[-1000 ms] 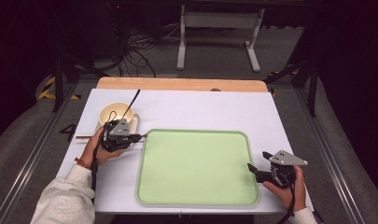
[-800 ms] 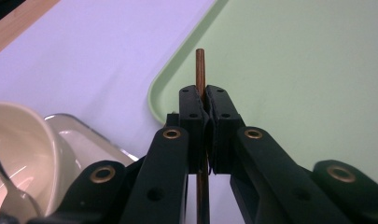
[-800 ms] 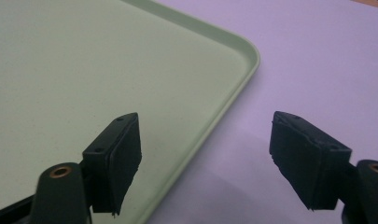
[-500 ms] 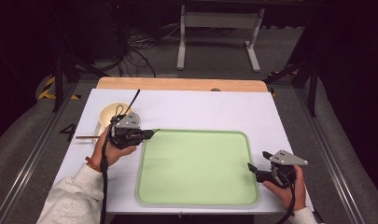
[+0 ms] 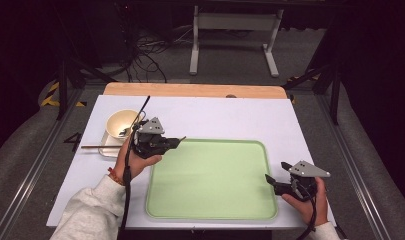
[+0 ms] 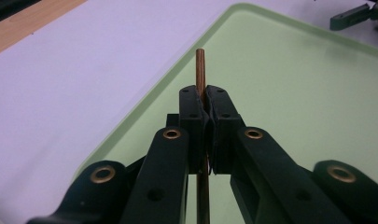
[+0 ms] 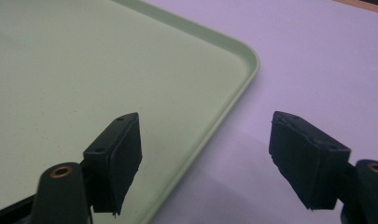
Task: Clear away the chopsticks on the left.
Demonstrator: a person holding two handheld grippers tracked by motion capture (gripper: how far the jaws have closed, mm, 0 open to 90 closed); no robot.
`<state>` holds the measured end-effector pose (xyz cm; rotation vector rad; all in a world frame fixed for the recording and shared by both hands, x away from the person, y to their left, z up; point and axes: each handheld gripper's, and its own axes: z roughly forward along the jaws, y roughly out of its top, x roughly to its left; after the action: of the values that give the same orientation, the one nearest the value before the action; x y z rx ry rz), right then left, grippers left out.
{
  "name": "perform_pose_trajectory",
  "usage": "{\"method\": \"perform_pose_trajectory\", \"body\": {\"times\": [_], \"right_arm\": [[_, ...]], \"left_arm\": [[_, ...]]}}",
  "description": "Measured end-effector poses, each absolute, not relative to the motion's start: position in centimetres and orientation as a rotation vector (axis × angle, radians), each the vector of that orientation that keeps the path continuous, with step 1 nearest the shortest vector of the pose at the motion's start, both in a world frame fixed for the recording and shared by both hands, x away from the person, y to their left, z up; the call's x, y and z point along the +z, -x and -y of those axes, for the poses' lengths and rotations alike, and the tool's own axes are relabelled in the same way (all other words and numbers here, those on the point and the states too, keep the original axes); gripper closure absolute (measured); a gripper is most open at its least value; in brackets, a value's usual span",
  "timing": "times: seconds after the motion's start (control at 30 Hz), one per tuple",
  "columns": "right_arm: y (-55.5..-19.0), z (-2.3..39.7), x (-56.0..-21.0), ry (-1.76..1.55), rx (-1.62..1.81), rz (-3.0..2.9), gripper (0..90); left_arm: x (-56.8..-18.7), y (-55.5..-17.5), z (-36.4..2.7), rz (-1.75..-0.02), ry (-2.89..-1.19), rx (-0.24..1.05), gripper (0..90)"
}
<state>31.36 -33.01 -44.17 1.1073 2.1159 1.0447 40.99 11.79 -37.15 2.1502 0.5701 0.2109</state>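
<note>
A: Left gripper [image 5: 176,142]: jaws nearly closed, clamped on a thin brown chopstick [image 6: 200,70].

B: Where is it relative to the green tray [image 5: 215,185]?

A: Over the tray's far-left corner, held off the surface. The long axis runs along the jaws, roughly level. The free tip sticks out past the jaw tips and points in over the tray toward its right side. The rest of the stick runs back under the gripper body.

B: Right gripper [image 5: 269,179]?

A: Jaws wide apart, nothing between them. It sits at the tray's near-right corner, with one jaw over the tray rim and the other over the white desk [image 5: 230,115].

B: Any readable text?

A: There is a dark mark shaped like a "4" [image 5: 72,141] on the floor left of the tray, beyond the desk edge. It is too small to confirm.

B: Anything else around the tray?

A: To the left of the tray there is a cream bowl [image 5: 117,122] with a spoon [image 5: 124,132] in it. A second chopstick [image 5: 92,146] lies flat just nearer than the bowl, with its long axis running left-right, parallel to the tray's far rim. A wooden strip [image 5: 190,90] runs along the desk's far edge. A metal stand [image 5: 230,30] is on the floor behind it.

B: Obstructions?

A: The tray surface is bare between the two grippers.
</note>
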Motion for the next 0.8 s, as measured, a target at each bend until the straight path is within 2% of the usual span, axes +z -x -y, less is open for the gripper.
{"method": "perform_pose_trajectory", "body": {"times": [0.6, 0.8], "right_arm": [[-31.4, 33.0, -44.1, -1.1, 1.054, -2.116, 25.7], [-31.4, 33.0, -44.1, -1.099, 1.054, -2.117, 25.7]], "left_arm": [[-38.5, -41.7, -3.9, -0.646, -2.152, 0.134, 86.5], [-39.5, -42.2, -2.5, -0.663, -2.171, 0.131, 86.5]]}}
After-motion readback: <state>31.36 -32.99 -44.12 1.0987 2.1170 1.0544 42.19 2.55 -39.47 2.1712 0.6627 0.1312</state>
